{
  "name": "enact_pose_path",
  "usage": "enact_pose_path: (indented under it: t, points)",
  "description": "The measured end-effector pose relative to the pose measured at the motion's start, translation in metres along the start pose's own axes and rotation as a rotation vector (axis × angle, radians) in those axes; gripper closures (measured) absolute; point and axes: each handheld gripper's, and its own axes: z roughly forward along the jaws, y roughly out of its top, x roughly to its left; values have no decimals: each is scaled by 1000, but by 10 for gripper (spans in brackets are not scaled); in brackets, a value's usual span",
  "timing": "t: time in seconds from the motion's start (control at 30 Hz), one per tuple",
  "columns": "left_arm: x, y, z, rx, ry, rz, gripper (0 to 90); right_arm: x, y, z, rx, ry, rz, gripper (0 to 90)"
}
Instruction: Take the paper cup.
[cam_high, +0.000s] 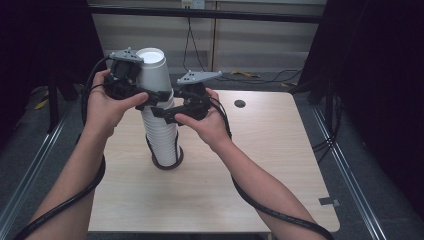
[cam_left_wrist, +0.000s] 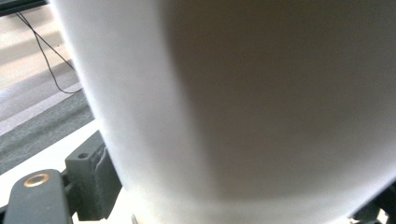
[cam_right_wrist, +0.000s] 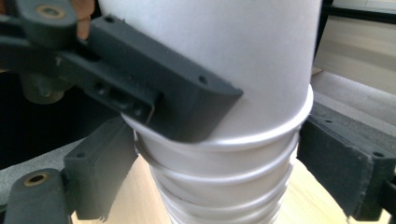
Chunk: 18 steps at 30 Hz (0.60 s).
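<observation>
Mid-bench (cam_high: 260, 150): stack of white paper cups (cam_high: 162, 135), upside down. Left gripper (cam_high: 145, 97) fingers clamp top cup (cam_high: 151, 70); right gripper (cam_high: 165, 114) fingers clamp stack below. Risk: skewed pull topples stack or crushes cup.

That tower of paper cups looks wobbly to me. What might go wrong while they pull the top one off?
Likely risks:
1. The stack of white cups already leans, so a sideways tug may topple it.
2. The left gripper clamps the top cup at its thin wall, which could crush.
3. The right gripper straddles the rims below; if its hold slips, several cups may lift together.
</observation>
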Motion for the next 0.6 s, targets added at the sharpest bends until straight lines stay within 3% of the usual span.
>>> enact_pose_path:
  t: [0.3,0.4,0.6]
  points:
    - [3,-1,-1,7,8,-12,122,0,-1,4,66,-10,-15,134]
    - [4,0,-4,-28,9,-28,129,0,-4,6,75,-3,-12,150]
    - [5,2,-5,-22,3,-30,133,2,-8,5,67,-14,-36,157]
